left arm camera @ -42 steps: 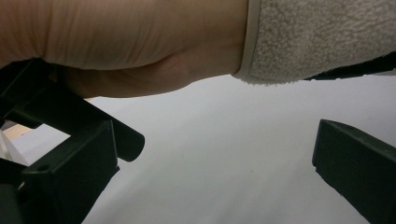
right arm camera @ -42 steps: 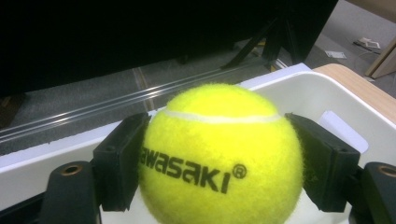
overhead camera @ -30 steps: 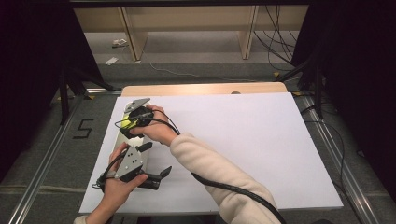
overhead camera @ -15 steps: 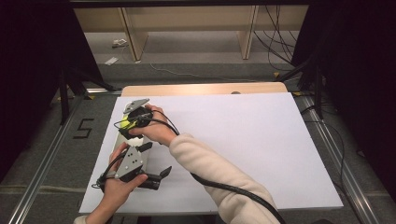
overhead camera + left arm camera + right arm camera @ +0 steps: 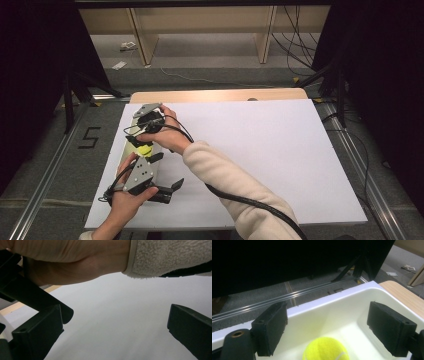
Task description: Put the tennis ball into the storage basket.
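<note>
— White paper covers the table (image 5: 260, 150) in the high view. Where are my grippers?

— Both at the left edge. My left gripper (image 5: 167, 190) lies low on the paper with its jaws spread. My right gripper (image 5: 145, 142) reaches across to the narrow white tray (image 5: 125, 150), just above the yellow tennis ball (image 5: 144, 149).

— And in the left gripper view?

— My jaws stand wide apart over bare paper; my right wrist and fleece sleeve (image 5: 170, 257) cross above.

— In the right gripper view?

— My jaws are parted, holding nothing. The tennis ball (image 5: 325, 350) rests in the tray (image 5: 332, 307), between and below them.
</note>
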A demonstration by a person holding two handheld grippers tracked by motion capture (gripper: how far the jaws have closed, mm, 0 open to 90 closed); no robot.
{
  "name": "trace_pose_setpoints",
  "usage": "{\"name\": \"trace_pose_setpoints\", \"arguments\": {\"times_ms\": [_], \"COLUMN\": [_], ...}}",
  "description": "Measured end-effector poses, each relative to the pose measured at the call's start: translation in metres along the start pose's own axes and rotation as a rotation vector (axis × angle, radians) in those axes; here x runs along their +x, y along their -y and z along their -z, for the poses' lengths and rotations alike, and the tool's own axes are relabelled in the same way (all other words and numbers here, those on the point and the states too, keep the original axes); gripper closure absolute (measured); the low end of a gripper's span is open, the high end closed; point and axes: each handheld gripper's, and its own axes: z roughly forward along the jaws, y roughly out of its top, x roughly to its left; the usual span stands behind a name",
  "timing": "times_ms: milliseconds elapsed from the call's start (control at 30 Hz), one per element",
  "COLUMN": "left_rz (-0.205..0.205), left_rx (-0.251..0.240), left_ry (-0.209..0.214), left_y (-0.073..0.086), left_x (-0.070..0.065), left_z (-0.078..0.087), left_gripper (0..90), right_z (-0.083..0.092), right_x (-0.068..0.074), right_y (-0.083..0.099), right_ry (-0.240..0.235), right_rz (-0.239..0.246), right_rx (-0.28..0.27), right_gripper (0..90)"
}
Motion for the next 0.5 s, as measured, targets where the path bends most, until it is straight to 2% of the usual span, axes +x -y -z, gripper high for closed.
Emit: {"name": "trace_pose_setpoints", "arguments": {"times_ms": [500], "left_rz": [0.001], "left_rx": [0.000], "left_ry": [-0.001], "left_y": [0.000], "left_x": [0.000], "left_z": [0.000], "left_gripper": [0.0], "right_z": [0.015], "right_x": [-0.005], "right_y": [0.006], "right_ry": [0.010], "right_rz": [-0.011], "right_rx": [-0.014], "right_gripper": [17.2]}}
